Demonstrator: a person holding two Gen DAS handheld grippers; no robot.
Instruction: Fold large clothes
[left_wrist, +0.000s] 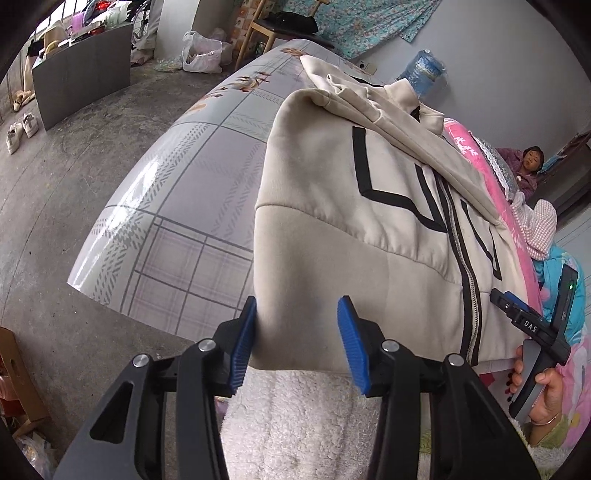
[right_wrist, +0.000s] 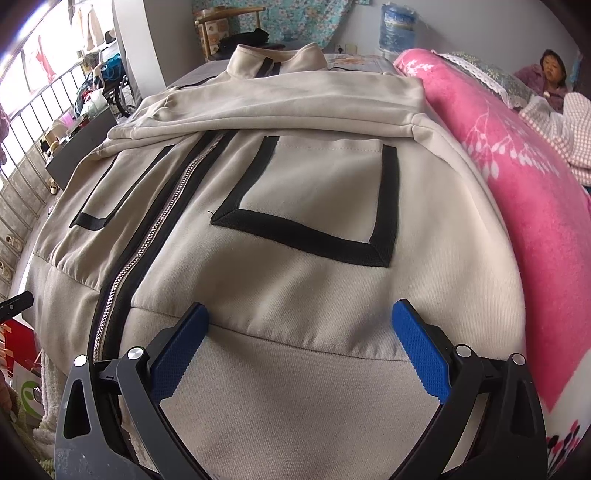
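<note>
The cream zip-up jacket (right_wrist: 295, 229) lies front-up on the plaid-covered bed (left_wrist: 177, 206), its collar toward twelve o'clock and both sleeves folded across the chest. A pink blanket (right_wrist: 517, 177) lies alongside it at three o'clock. The left hand-held gripper (left_wrist: 295, 347) has the hem's left corner between its blue pads, though whether they actually pinch it cannot be told. The right hand-held gripper (right_wrist: 299, 350) is released, jaws wide over the hem band.
</note>
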